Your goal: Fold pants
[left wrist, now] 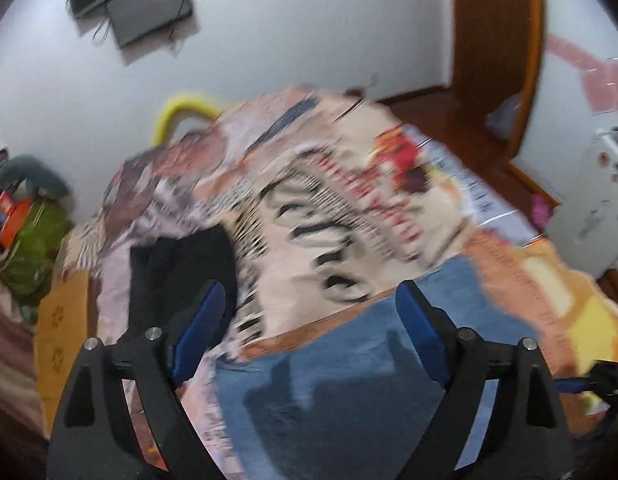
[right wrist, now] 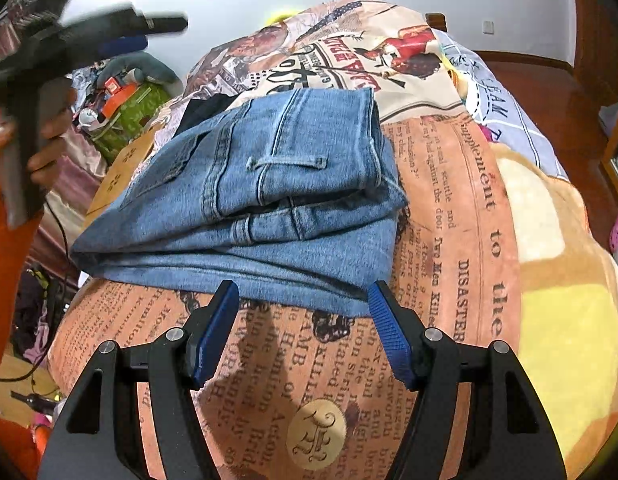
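Pants (right wrist: 245,196) lie folded on my newsprint bedspread (right wrist: 461,216); left gripper (left wrist: 309,292) and right gripper (right wrist: 303,290) both gape empty beside them.

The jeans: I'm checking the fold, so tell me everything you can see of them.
The jeans are light blue washed denim, folded into a thick, flat bundle of several layers. A back pocket, a belt loop and stitched seams show on top. They lie on the newspaper-print bedspread, partly over a black garment behind. The right gripper stands open at their near edge; neither pad presses on them.
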{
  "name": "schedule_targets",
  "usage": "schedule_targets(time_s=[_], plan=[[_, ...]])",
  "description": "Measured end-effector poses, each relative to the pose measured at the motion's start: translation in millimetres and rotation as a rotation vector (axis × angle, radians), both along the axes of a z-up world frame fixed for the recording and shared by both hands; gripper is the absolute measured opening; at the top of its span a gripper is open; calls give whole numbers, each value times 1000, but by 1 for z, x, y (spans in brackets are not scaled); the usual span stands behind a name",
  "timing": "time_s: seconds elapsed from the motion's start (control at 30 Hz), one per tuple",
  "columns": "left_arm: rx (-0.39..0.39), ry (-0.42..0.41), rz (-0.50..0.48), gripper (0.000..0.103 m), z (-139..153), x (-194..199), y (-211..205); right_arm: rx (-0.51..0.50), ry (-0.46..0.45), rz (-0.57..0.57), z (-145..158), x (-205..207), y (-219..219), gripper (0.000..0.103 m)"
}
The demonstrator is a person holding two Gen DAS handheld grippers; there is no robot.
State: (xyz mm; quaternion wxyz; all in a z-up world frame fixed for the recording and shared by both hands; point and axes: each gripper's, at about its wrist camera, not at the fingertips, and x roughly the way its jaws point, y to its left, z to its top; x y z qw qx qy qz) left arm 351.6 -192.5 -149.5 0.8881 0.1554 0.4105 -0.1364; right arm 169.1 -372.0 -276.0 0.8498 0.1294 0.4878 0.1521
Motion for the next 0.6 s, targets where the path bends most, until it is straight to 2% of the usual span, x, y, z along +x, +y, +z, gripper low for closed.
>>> schedule_targets(time_s=[0.17,0.37,0.47,0.53,0.6], plan=[[64,158,73,88,-52,46,35,-8,31,6,-7,2,9,64],[207,293,84,88,-122,73,48,-13,61,19,-8,12,19,66],[153,348,80,90,-135,77,58,-34,60,32,-8,19,23,67],[145,346,93,102,-138,77,67,-42,57,39,-7,24,24,67],[124,338,115,103,-140,72,77,-56,61,41,-6,29,27,67]])
